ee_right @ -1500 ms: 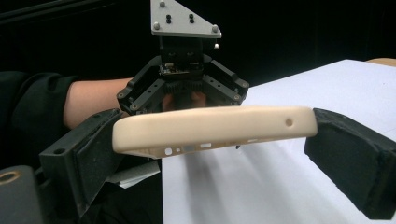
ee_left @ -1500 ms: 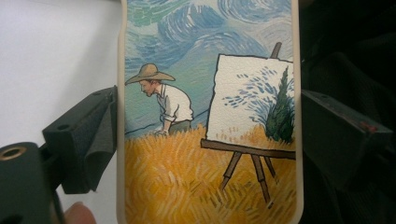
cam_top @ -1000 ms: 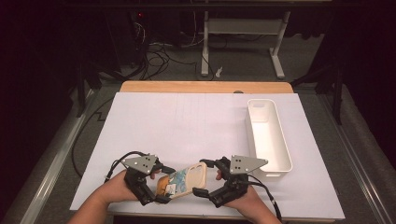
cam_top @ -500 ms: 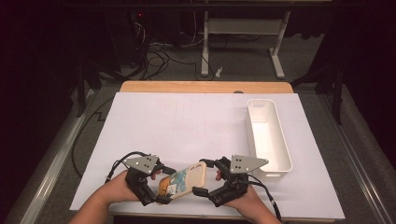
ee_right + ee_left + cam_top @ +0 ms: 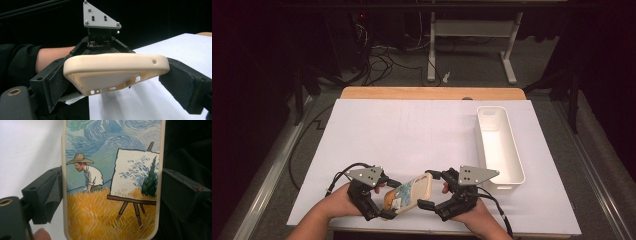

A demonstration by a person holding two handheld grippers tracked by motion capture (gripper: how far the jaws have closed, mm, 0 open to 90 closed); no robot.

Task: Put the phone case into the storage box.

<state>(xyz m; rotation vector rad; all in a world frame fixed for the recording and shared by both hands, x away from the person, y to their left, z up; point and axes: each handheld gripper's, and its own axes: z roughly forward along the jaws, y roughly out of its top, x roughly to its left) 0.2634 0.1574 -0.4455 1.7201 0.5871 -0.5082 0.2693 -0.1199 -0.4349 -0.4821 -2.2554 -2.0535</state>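
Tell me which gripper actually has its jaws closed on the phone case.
The left gripper: its pads press both long edges of the phone case. The right gripper merely straddles the case's other end, with a gap at one jaw.

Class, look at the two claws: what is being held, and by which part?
A painted phone case, held off the table. The left claw grips its long side edges at one end; the right claw brackets the other end.

Dark room; grey floor (image 5: 472, 70) strewn with cables (image 5: 384, 55); white desk frame (image 5: 472, 37) behind wooden table (image 5: 432, 93)
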